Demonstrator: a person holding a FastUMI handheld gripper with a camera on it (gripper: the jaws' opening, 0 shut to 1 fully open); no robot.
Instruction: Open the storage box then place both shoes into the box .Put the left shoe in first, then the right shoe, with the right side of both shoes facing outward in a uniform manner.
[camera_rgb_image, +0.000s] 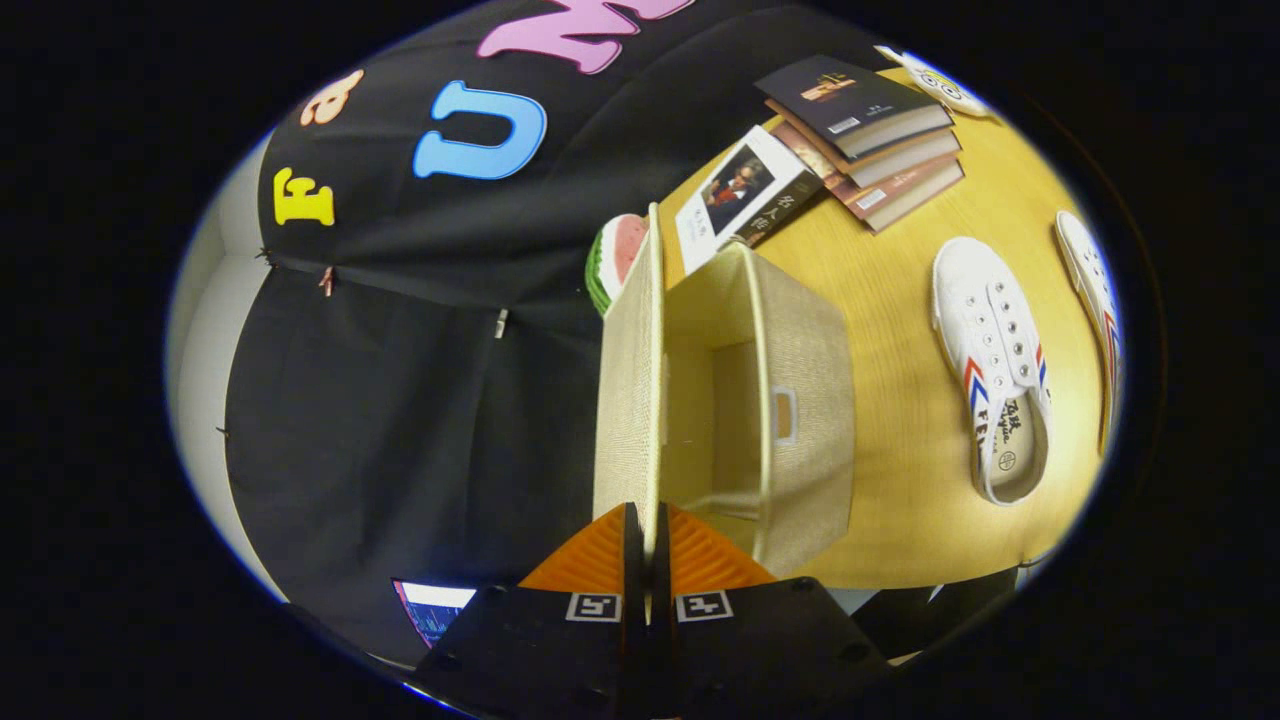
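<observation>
- Gripper view, rolled hard to one side: the table top (900, 520) runs up the right of the scene, the black cloth wall (400, 400) fills the left.
- Gripper (646, 545): the two orange fingers (590, 560) are drawn close together, with the thin edge of the box lid (630, 400) between them. The lid edge runs straight out from the finger gap. Clenched on the lid, as far as the pinch shows.
- Storage box (800, 400): beige fabric, open, just ahead of the fingers. The lid is swung up and away from the opening, standing edge-on along the box's left side. The inside is visible and holds nothing I can make out. A small rectangular handle slot (784, 414) sits in the box wall facing the shoes.
- First shoe (990, 370): white canvas with red and blue stripes on its side, lying on the table to the right of the box, apart from it, opening toward the near end.
- Second shoe (1095, 300): same pattern, further right, beside the first and not touching it; partly cut off.
- Stack of books (870, 130): on the far part of the table, beyond the box and shoes. One more book (745, 195) leans just beyond the box.
- Watermelon-slice object (615, 255): beyond the lid, at the far left of the box.
</observation>
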